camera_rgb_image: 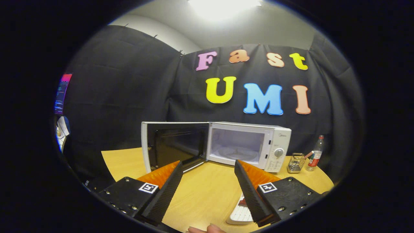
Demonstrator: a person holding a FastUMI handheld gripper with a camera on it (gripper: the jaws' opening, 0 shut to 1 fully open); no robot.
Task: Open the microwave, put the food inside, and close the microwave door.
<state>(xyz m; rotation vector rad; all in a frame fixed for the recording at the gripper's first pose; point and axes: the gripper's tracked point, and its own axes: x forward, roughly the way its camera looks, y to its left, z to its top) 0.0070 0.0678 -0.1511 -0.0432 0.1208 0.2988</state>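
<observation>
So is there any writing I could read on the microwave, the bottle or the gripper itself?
microwave: a small brand mark above the dial, too small to read.
bottle: a red label, too blurred to read.
gripper: fingers open above the table, nothing between them; each bears a square marker, a black-and-white pattern, no words.
No text here can be quoted.

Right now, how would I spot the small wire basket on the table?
Find the white microwave, its door swung open, beyond the open, empty claw. Just past its control-panel end stands the wire basket, next to a plastic bottle. It is the only low metal mesh thing there; the bottle is tall and clear.
</observation>
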